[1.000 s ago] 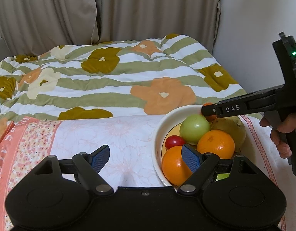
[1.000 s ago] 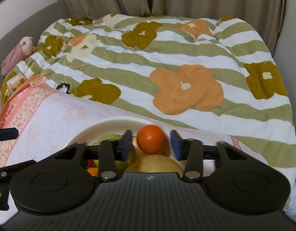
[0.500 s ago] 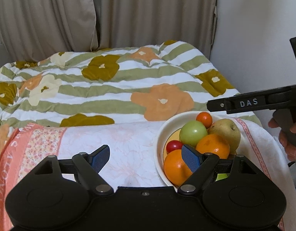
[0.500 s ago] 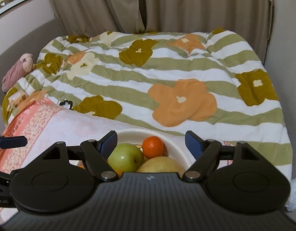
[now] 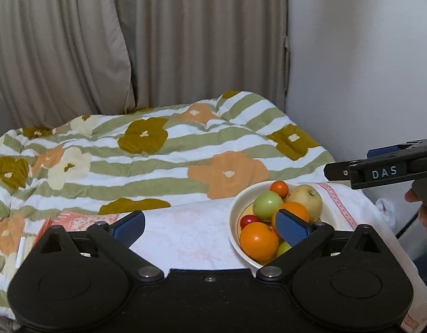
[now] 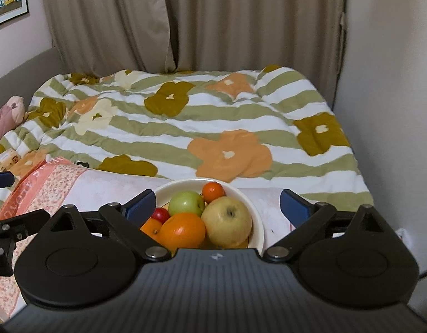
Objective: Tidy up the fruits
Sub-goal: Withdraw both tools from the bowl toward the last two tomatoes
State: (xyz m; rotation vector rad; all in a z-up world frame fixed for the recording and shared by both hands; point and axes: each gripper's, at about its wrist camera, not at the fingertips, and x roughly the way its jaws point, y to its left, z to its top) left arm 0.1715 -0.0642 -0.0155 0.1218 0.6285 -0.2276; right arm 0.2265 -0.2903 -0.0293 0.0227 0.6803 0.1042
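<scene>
Both my claws hang wide apart and hold nothing, above the fruit bowl [image 6: 257, 216].

My left claw [image 5: 210, 229] sits over the pale cloth [image 5: 185, 230], its right finger in front of the bowl's near fruits. My right claw [image 6: 217, 208] spans the white bowl, which rests on the cloth at the near right of the bed. In the bowl: 2 oranges [image 6: 182, 230], a green apple [image 6: 185, 203], a yellow apple [image 6: 227, 220], a small tangerine [image 6: 212, 191] at the far rim and a small red fruit [image 6: 160, 215]. The flowered striped duvet [image 6: 185, 127] spreads behind, curtains [image 6: 185, 19] beyond.
</scene>
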